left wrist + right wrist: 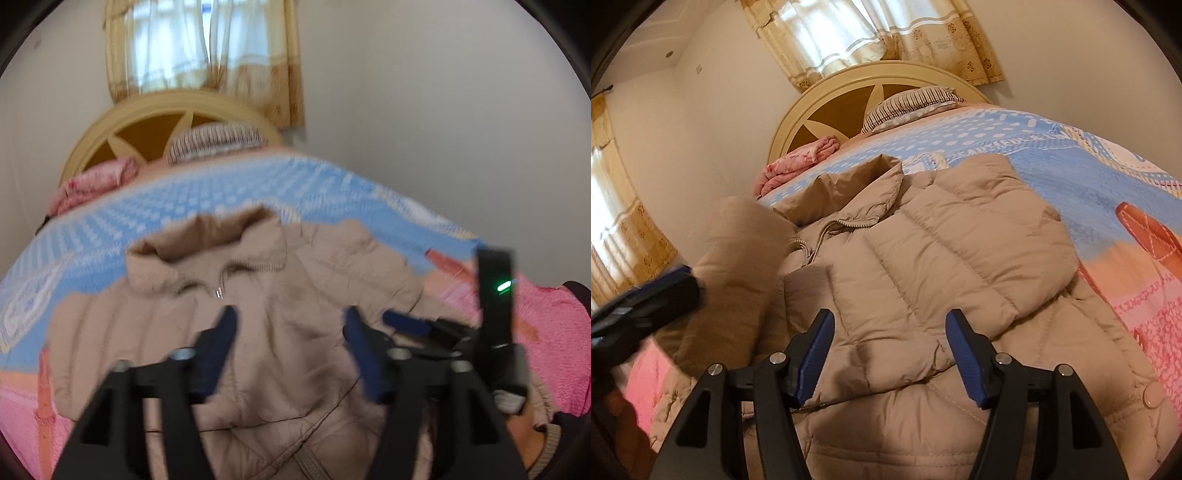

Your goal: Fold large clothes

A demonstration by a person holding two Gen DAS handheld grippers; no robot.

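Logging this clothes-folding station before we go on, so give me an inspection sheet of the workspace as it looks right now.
Surface: bed sheet, blue and pink print.
Job's things: beige puffer jacket lying on it, zipped, one sleeve folded across the front.
Clutter: striped pillow and pink blanket by the headboard.
Grippers: left gripper and right gripper over the jacket, jaws apart, holding nothing.
Cables: nothing seen.
Surroundings: plain wall, curtained window.
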